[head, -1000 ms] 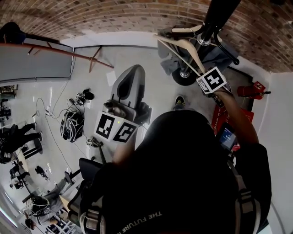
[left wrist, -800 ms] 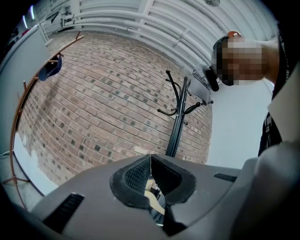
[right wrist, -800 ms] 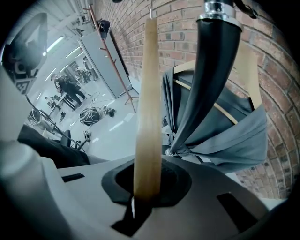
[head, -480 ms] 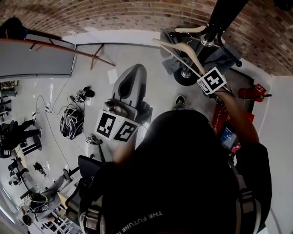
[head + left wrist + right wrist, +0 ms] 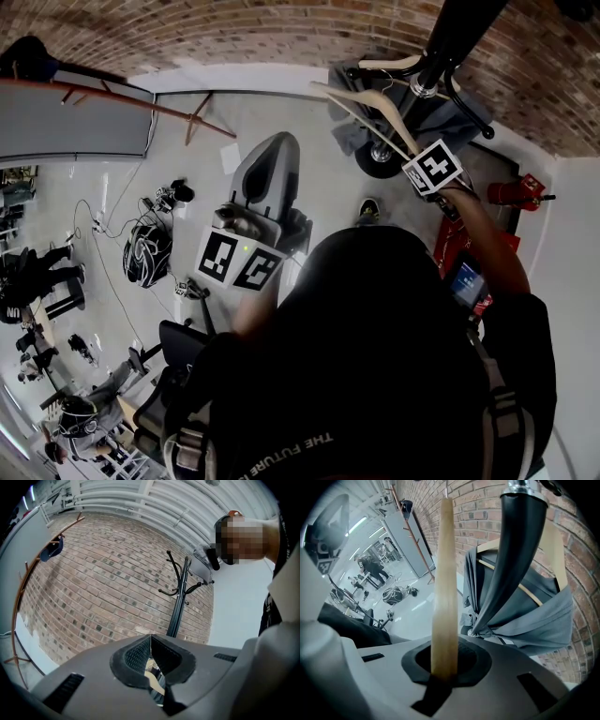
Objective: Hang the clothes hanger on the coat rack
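Reading this as the final approach: the right gripper (image 5: pixel 433 170) is clamped on one arm of the wooden clothes hanger (image 5: pixel 442 588). The hanger is up in the air just beside the coat rack (image 5: pixel 514 550), and I see no hook on a peg yet. The left gripper (image 5: pixel 151 641) has its jaws closed together on nothing, held low in front of the person and well apart from the rack, so it looks idle for this step. To do it well, I'd pick a peg clear of the grey garment (image 5: pixel 525 620), which hangs on a second hanger (image 5: pixel 389 62) already on the rack. Bring the hook above that peg, roll the wrist so the hook's mouth faces it, then lower until the peg takes the weight. Only then let the jaws part. The grip sits out on an arm rather than at the neck, so expect the hanger to swing level on release; ease off slowly. The hook itself is barely readable, maybe a thin wire at the top edge of the right gripper view, so I can't confirm which way it faces. In that view the hanger's long axis runs straight out along the jaws, near upright in frame. In the head view it slants from the gripper up and left, with the free end pointing away from the person toward the brick wall (image 5: pixel 93 583).
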Tool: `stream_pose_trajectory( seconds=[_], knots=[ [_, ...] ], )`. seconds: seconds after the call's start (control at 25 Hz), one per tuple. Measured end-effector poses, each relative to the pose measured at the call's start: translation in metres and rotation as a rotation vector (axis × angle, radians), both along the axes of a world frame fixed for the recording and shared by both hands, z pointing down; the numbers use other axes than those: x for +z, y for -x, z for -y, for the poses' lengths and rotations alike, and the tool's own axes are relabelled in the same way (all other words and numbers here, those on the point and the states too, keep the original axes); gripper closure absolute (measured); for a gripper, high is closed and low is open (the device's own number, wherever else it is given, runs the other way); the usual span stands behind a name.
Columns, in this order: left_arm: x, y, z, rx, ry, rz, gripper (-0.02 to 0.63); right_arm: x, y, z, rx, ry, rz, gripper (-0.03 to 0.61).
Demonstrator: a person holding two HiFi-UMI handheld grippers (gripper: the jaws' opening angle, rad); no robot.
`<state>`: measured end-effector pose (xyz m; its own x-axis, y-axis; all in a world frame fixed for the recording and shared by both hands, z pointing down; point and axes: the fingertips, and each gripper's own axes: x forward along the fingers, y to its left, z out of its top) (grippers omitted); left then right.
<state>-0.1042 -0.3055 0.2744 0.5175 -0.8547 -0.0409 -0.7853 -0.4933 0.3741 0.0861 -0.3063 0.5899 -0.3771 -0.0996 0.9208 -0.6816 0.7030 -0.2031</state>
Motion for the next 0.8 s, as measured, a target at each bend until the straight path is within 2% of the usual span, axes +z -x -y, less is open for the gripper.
stream_pose_trajectory(
  seconds=[0.6, 0.8],
  knots=[
    [0.0006, -0.0021, 0.0011, 0.002, 0.003, -0.002, 0.594, -0.0008, 0.0018, -0.0013, -0.003, 0.002, 0.022, 0.538],
    [0.0004, -0.0011, -0.0003, -0.002, 0.004, -0.003, 0.594, -0.006, 0.0057, 0.0025, -0.004, -0.005, 0.065, 0.531]
  ],
)
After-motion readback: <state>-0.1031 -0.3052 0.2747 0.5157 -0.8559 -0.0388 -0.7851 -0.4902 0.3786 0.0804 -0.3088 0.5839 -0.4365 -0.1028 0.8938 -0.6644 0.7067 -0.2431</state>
